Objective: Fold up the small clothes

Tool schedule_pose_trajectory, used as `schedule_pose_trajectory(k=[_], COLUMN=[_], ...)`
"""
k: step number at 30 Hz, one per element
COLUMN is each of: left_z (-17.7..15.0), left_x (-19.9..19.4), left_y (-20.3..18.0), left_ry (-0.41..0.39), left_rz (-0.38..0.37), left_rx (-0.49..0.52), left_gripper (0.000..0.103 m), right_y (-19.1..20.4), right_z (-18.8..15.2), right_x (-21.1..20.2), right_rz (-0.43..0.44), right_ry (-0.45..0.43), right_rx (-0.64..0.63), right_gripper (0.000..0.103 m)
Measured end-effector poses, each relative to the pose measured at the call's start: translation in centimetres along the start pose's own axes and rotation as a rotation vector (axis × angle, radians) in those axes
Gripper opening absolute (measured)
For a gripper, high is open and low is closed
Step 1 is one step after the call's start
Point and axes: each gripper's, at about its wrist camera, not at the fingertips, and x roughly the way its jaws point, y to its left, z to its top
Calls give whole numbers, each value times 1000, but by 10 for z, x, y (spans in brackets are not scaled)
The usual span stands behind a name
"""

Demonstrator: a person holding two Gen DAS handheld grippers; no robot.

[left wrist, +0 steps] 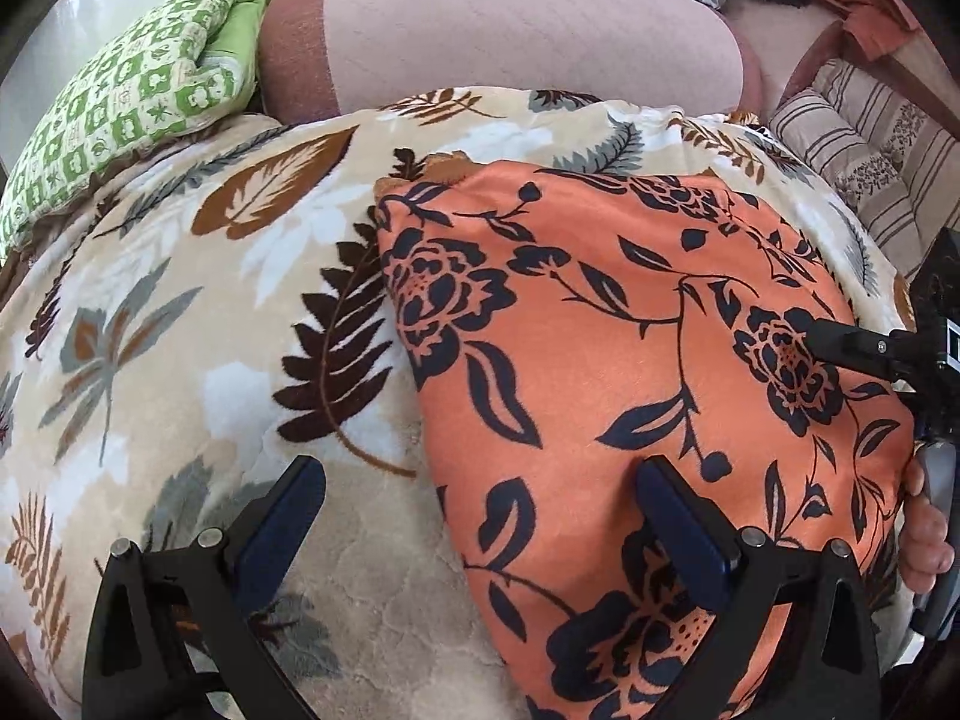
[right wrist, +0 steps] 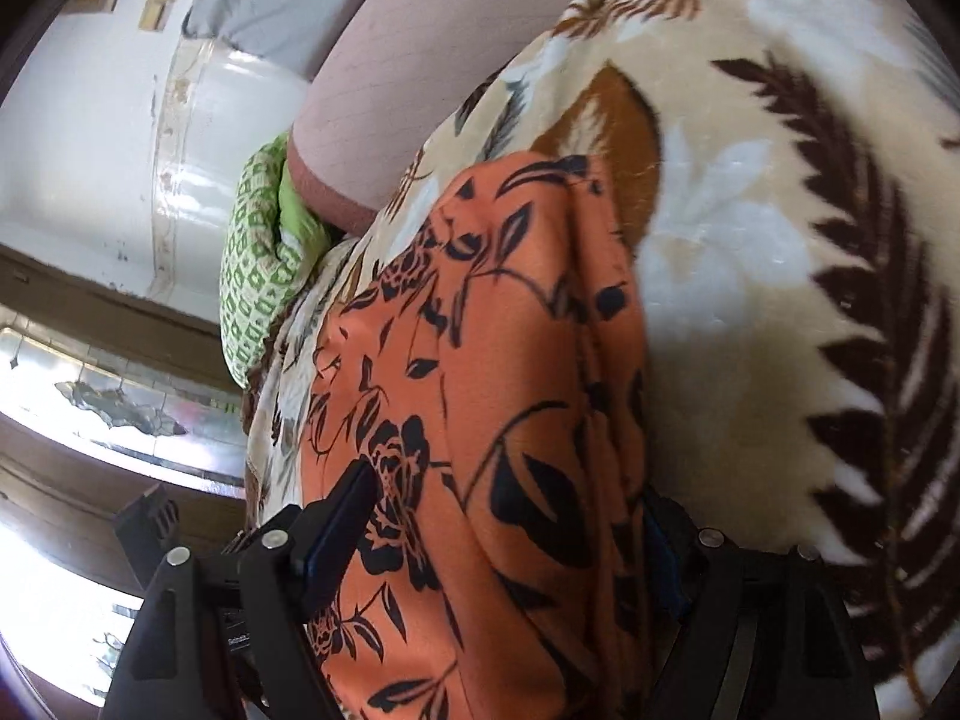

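An orange garment with a black flower print (left wrist: 630, 360) lies on a beige leaf-print blanket (left wrist: 180, 300). My left gripper (left wrist: 480, 468) hovers open over the garment's near left edge: its right finger (left wrist: 678, 516) is above the orange cloth and its left finger (left wrist: 288, 516) above the blanket. One finger of my right gripper (left wrist: 840, 339) comes in from the right onto the cloth. In the right wrist view the right gripper (right wrist: 507, 486) is wide open and straddles a raised fold of the garment (right wrist: 480, 420). Its right finger is mostly hidden behind the cloth.
A pink bolster (left wrist: 510, 42) lies behind the blanket, a green patterned pillow (left wrist: 132, 90) at the back left, and striped cushions (left wrist: 864, 162) at the back right. A person's hand (left wrist: 924, 534) holds the right gripper at the right edge. A white wall (right wrist: 90, 150) is beyond.
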Motion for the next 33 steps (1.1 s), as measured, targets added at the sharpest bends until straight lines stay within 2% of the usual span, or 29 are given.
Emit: schedule_pose_trajectory(k=[5,12,14,16,18,21,24,29,32,33], left_z=[3,2,1,0,0,1,0,-1,0,0], left_x=[4,6,8,10,13,18,16,5,-5,-9], left_y=[-4,-11,-11,-7,-1,6,2,-14,-28,-32], left_ry=[5,-5,-9,-5,14,45,26,-25,-45,-50], left_rz=[-27,-21,-31,-55,-89,-128,-98,8,59,56], left_rx=[-17,-7,-12,-32,-68,-114,-83,-32,39,59], left_gripper=[103,103,103,103,103,103,103,103,103,103], right_y=[3,3,2,1,-2,-6,-6,-9,-9,-9], right_z=[1,-2,-3,-4,-6,-5,-5,-5,-4,-4], right_x=[7,9,8,12,15,14,14,14,13,13], right_rz=[60,161,151,104,57,60,56,64,61,62], right_ry=[20,21,21,33,40,39,34,37,37,38], right_rx=[21,71,73,70,71,89,81,87,86,87], right_gripper=[81,79,75,61,53,51,51,51,51,51])
